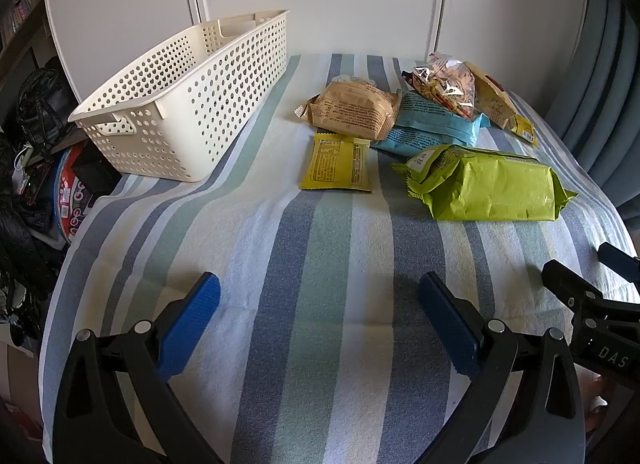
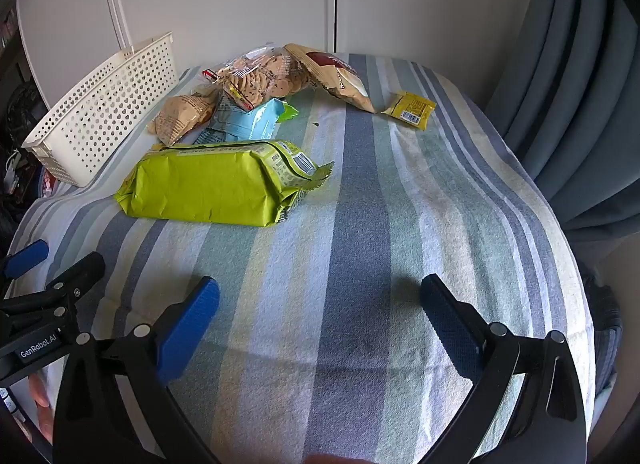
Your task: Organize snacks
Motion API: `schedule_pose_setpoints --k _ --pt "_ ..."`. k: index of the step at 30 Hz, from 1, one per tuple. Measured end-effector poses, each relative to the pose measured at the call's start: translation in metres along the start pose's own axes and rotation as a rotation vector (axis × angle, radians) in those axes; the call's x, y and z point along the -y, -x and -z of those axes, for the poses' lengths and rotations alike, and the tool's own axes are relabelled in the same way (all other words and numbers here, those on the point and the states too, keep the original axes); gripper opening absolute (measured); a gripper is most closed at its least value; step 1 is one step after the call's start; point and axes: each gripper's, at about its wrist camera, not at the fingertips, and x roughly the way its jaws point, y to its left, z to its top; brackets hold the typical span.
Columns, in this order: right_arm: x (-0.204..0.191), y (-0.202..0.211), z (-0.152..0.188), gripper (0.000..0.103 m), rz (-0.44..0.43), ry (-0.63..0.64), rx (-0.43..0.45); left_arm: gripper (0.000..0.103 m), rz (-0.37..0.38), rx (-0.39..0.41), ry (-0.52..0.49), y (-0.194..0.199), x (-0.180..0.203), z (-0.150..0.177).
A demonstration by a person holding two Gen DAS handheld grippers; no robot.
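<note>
Soft daylight, faint shadows, sharp focus, strong fisheye bending, dark vignetted corners

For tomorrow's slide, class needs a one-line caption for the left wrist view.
Open left gripper hovers over striped cloth, facing a white basket and loose snack packets beside it.

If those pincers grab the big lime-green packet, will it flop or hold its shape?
The lime-green packet looks full and blocky, so it probably keeps its shape. Its creased wrapper seems smooth, so it may slip. It lies flat on the striped cloth, so rolling seems unlikely.
</note>
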Motion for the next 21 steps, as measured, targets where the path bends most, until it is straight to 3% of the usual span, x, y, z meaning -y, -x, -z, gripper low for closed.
schedule_pose_setpoints --k 21 --pt "0.0005 -0.0002 -0.0002 0.098 0.004 0.003 0.0 0.101 -0.001 0.0 0.0 -0.0001 0.0002 -0.0002"
